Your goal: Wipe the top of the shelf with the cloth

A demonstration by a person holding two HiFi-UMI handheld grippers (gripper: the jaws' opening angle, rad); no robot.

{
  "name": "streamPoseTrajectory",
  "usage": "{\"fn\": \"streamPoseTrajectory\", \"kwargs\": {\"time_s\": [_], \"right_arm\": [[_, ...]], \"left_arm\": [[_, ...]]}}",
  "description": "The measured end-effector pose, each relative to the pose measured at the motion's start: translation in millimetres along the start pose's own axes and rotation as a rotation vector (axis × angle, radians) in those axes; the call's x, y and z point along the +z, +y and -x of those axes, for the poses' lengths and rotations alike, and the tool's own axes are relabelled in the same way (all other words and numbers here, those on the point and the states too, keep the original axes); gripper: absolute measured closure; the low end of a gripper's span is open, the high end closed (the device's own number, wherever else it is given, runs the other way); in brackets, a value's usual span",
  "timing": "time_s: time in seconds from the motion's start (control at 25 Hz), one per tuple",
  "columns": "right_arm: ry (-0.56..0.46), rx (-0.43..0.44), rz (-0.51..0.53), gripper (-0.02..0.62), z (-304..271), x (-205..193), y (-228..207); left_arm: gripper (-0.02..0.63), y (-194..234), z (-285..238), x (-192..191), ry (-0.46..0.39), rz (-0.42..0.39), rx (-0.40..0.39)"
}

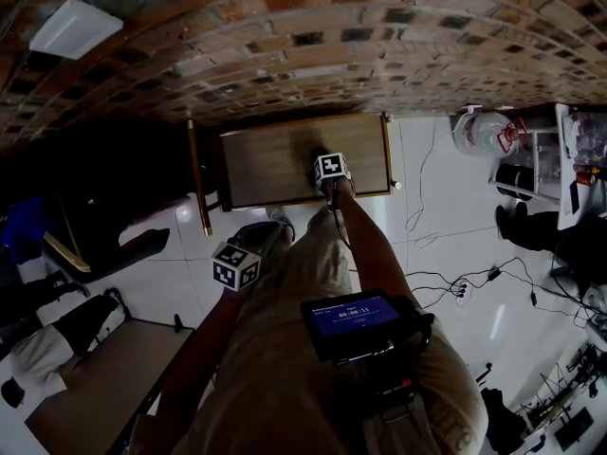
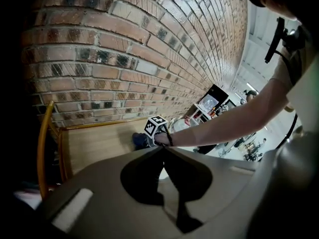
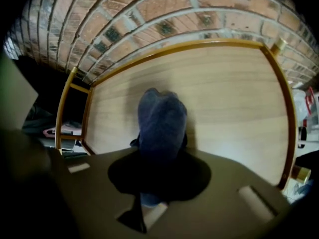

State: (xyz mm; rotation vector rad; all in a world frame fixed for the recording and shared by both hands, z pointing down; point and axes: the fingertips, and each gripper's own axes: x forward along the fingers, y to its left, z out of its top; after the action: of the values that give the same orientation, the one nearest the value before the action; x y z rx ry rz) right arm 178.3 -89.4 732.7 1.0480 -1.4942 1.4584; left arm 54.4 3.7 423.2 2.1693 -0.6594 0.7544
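Mostly cloth (image 3: 160, 117) hides right gripper (image 1: 330, 174) fingers clamping it on shelf top (image 3: 227, 91); left gripper (image 2: 162, 151) fingers closed, empty.

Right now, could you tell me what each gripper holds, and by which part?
The right gripper clamps the bunched blue cloth by its near end; the left gripper holds nothing.

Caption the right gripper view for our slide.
Right hand-held gripper holds a blue cloth on the wooden shelf top.
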Motion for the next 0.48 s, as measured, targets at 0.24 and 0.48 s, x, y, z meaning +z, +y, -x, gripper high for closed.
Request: {"fn": "streamPoseTrajectory", "kwargs": {"time_s": [0.24,0.48], "right_arm": [[-0.005,-0.020,-0.064,0.513,20.0,-6.2,-44.1],[-0.021,-0.061,-0.082,0.512,36.9,-5.4,-85.0]], "left_arm": [[0.604,-18.4,-18.2,6.4,0.017,-0.013,-0.030],[0.604,-31.2,-35.1,12.7,0.024,-0.021,-0.046]]}}
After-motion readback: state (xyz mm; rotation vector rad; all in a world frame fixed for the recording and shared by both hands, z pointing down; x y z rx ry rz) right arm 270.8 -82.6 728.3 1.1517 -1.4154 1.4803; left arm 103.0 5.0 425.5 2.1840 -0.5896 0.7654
